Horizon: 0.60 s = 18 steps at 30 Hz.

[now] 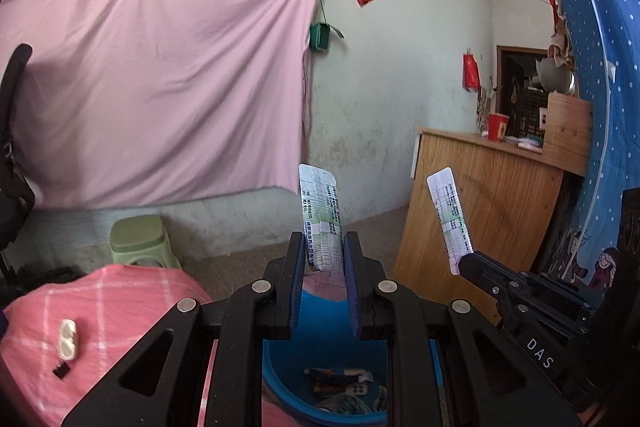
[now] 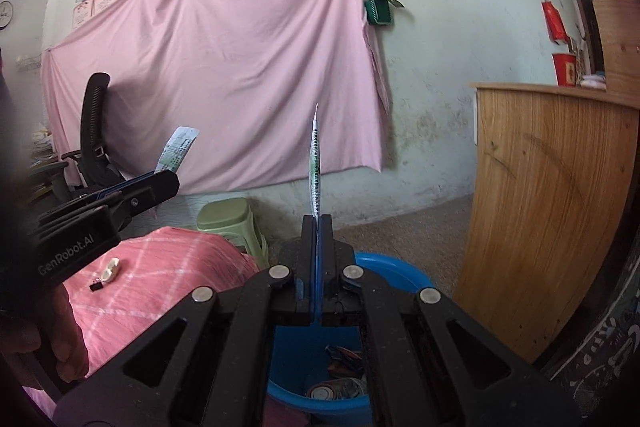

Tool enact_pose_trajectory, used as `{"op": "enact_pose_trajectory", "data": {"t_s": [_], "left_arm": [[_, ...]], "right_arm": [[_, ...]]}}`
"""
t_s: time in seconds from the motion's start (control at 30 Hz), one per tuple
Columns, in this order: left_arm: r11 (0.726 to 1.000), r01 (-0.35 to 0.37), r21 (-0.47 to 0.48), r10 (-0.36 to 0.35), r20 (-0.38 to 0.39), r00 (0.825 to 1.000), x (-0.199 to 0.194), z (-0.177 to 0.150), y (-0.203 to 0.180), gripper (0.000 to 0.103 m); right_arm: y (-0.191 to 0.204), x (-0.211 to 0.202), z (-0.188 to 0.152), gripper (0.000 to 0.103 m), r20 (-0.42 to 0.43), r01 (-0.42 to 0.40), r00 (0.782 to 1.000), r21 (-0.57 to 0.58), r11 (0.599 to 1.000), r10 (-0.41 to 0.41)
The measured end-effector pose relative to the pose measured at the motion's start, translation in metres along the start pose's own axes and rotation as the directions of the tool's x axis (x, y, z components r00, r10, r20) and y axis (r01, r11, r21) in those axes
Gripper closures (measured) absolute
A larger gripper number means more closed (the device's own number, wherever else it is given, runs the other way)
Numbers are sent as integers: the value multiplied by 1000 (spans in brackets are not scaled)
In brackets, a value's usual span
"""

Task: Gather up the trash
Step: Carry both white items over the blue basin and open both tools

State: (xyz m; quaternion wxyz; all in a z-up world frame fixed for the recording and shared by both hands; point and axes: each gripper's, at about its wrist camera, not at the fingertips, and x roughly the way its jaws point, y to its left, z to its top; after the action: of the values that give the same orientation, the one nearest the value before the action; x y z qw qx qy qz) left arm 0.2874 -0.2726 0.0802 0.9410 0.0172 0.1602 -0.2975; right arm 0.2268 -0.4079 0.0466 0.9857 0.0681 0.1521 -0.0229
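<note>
So we've got both grippers over the round blue plastic bin (image 2: 394,273), which sits just beside the pink checked blanket (image 2: 168,267). Our left gripper (image 1: 323,255) is clamped on a white printed packet with green stripes (image 1: 320,215) that sticks up above the bin. Our right gripper (image 2: 317,227) is squeezed tight on a second flat white printed packet (image 2: 314,167), edge-on to us, also above the bin. Down inside the bin we can see a crushed can (image 2: 332,391) and some wrappers (image 1: 340,379).
</note>
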Motion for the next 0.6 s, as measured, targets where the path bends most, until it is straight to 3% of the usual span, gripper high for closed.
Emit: {"op": "enact_pose_trajectory", "data": {"t_s": [0.23,0.6], "left_arm": [[999,16,-48,-22,-132,991,36,-13,-4,87],[982,41,-185,-98,-306,947,87,-27,11,86]], "right_arm": [[-16,15,-18,77,-72,20,997,41,999,-17],[-23,40,-32,77,-156,25,988,58,998,-15]]}}
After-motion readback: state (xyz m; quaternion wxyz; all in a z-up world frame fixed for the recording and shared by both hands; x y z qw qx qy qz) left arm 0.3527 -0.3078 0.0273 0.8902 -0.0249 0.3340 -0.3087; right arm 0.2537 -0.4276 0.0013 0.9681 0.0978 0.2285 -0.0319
